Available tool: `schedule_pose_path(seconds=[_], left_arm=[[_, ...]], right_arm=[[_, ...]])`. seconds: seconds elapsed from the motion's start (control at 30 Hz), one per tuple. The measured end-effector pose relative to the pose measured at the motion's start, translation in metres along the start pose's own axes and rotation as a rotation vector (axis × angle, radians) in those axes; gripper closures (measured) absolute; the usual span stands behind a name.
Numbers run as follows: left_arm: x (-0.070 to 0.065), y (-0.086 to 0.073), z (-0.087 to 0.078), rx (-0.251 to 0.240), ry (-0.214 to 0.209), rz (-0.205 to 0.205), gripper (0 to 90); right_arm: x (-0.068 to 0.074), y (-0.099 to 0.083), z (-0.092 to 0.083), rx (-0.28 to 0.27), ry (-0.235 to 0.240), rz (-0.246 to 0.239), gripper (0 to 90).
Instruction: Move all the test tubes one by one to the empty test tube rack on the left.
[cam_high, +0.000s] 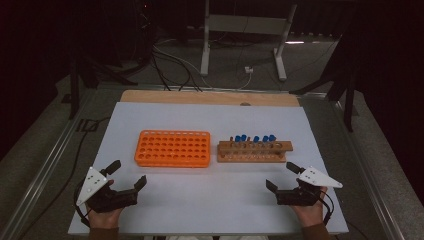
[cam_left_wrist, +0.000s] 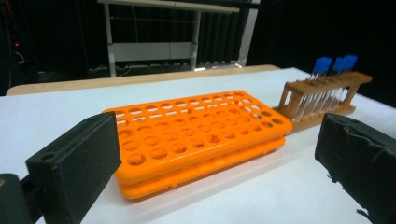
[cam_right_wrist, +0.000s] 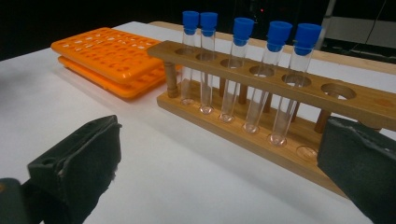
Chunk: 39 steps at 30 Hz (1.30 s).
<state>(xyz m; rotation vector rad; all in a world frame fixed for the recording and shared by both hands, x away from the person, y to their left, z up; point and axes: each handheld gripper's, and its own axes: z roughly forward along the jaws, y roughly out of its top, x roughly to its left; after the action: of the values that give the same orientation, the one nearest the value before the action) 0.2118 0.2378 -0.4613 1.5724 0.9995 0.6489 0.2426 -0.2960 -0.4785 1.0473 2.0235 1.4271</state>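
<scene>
An orange plastic rack (cam_high: 172, 148) full of empty round holes lies at the table's middle left; it fills the centre of the left gripper view (cam_left_wrist: 196, 135). To its right stands a wooden test-tube rack (cam_high: 255, 150) holding several clear tubes with blue caps (cam_right_wrist: 243, 28); the same wooden rack (cam_right_wrist: 261, 84) sits close ahead in the right gripper view. My left gripper (cam_high: 128, 174) rests near the front left of the table, open and empty. My right gripper (cam_high: 282, 176) rests at the front right, just before the wooden rack, open and empty too.
A white sheet (cam_high: 210, 200) covers the table, with a bare wooden strip (cam_high: 210, 97) along the far edge. Beyond it are a metal frame's legs (cam_high: 242, 45) and cables on the floor. Metal rails run along both table sides.
</scene>
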Motion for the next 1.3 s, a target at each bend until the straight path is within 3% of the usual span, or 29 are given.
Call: schedule_pose_path(seconds=[0.1,0.27,0.4,0.57,0.67,0.9,1.0,1.07,1.3], left_arm=[[-0.004,0.001,-0.001,0.0,0.027,0.028,1.1],[-0.007,0.003,-0.002,-0.008,0.03,0.039,0.8],[-0.009,0.004,-0.002,-0.007,0.056,0.058,0.8],[-0.006,0.003,-0.003,-0.006,0.085,0.047,0.8],[-0.004,0.002,-0.004,-0.024,0.091,0.013,0.8],[-0.002,0.001,-0.003,-0.019,0.111,0.013,0.8],[-0.001,-0.001,-0.001,-0.014,0.116,0.008,0.8],[-0.001,-0.001,-0.001,-0.014,0.112,0.0,0.8],[-0.001,-0.001,-0.002,-0.026,0.104,-0.007,0.8]], right_arm=[[-0.001,-0.001,-0.002,-0.006,-0.006,0.004,0.1],[-0.001,0.001,-0.003,-0.009,-0.01,0.011,0.1],[-0.004,0.007,-0.008,-0.025,-0.028,0.038,0.1],[-0.005,0.017,-0.011,-0.015,-0.036,0.054,0.1],[-0.007,0.024,-0.011,-0.02,-0.02,0.065,0.1],[-0.019,0.049,-0.006,-0.032,-0.046,0.061,0.1],[-0.022,0.055,-0.002,-0.03,-0.058,0.051,0.2],[-0.025,0.062,0.006,-0.017,-0.086,0.019,1.9],[-0.035,0.069,0.025,-0.011,-0.116,-0.025,15.0]])
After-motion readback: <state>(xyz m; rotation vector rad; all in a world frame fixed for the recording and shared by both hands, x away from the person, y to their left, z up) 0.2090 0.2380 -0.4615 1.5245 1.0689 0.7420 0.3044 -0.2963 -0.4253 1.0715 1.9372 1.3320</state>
